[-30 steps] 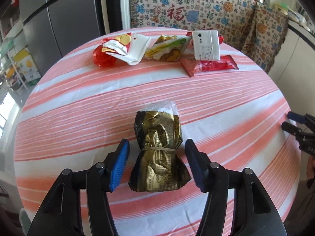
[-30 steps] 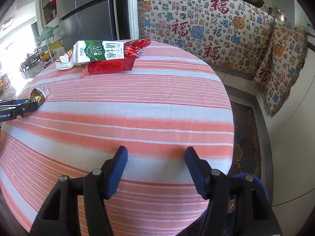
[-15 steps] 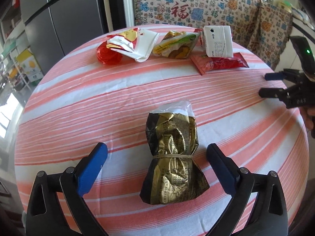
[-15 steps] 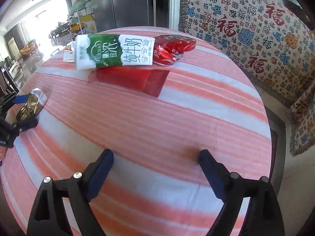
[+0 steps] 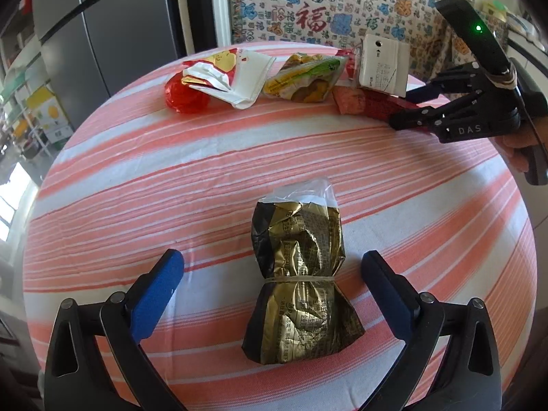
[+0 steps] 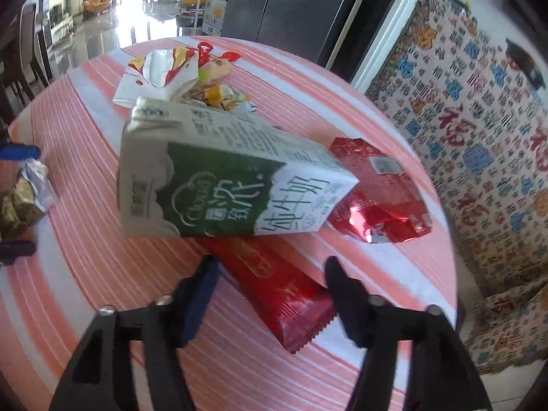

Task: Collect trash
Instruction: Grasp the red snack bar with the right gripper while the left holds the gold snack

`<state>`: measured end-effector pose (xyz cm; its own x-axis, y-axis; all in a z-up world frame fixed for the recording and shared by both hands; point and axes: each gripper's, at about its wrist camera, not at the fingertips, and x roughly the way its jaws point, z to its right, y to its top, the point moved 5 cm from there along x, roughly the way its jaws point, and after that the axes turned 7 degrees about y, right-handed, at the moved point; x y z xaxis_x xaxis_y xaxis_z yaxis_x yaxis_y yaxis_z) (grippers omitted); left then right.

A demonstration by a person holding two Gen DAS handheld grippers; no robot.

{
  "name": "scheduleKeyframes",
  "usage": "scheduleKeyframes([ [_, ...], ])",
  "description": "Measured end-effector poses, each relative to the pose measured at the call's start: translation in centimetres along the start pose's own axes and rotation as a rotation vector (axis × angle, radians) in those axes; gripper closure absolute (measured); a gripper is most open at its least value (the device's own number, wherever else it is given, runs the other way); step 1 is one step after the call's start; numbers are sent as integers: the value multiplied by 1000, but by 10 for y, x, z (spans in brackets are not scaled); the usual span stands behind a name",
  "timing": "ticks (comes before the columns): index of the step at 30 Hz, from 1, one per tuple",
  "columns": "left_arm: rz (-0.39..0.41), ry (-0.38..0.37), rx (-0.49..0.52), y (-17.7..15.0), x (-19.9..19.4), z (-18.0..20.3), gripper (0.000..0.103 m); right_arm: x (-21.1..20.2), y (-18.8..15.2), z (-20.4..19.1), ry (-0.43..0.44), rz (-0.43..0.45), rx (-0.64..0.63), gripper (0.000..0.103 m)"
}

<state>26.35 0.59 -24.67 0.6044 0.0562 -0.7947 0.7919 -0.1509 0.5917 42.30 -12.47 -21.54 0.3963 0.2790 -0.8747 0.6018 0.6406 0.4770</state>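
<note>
A crumpled gold bag (image 5: 298,284) tied with a rubber band lies on the striped round table (image 5: 171,171). My left gripper (image 5: 270,262) stands wide open around it, pads clear of both sides. Farther back lie a white-and-red wrapper (image 5: 233,75), a yellow-green snack bag (image 5: 304,75) and a milk carton (image 5: 383,65). In the right wrist view the green-and-white milk carton (image 6: 222,188) rests on a flat red packet (image 6: 274,281) beside a crumpled red foil wrapper (image 6: 376,212). My right gripper (image 6: 270,263) is closing with the red packet between its fingers; no pad clearly presses on it.
The table's edge (image 6: 445,274) drops off to the right toward a cabinet draped in patterned cloth (image 6: 479,137). A dark fridge (image 5: 102,34) stands behind the table. A red foil ball (image 5: 185,99) sits at the far left of the trash row.
My left jaws have spread wide around the gold bag. The right gripper has swung across the table to the carton and red packet, rolled, opened and then narrowed.
</note>
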Motion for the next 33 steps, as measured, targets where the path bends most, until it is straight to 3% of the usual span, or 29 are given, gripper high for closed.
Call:
scheduleKeyframes([
  [3,0,1,-1,0,0,0,1,-6,-10,-3,1,-44,41,72],
  [5,0,1,-1,0,0,0,1,-16,-25,-10,6,-84,98,73],
  [10,-1,5,-4,-1,0,0,1,-48,-77,-31,100,-165,406,73],
  [14,-10,2,4,-6,-3,-2,1,-74,-111,-62,261,-115,605,73],
  [16,-28,-11,24,-10,-6,-5,1,-83,-121,-70,279,-64,653,71],
  [17,-36,-19,33,-13,-9,-7,1,-88,-124,-73,266,-42,649,67],
  [19,-46,-32,47,-19,-14,-11,1,-93,-127,-74,231,-15,629,50],
  [27,-13,-202,3,-4,-25,-8,1,-94,-100,-88,191,-72,448,48],
  [30,-18,-165,8,-1,-22,-5,2,-84,-86,-98,136,-118,382,48],
  [33,-20,-92,24,1,-18,-6,22,-69,-79,-99,83,-167,355,49],
])
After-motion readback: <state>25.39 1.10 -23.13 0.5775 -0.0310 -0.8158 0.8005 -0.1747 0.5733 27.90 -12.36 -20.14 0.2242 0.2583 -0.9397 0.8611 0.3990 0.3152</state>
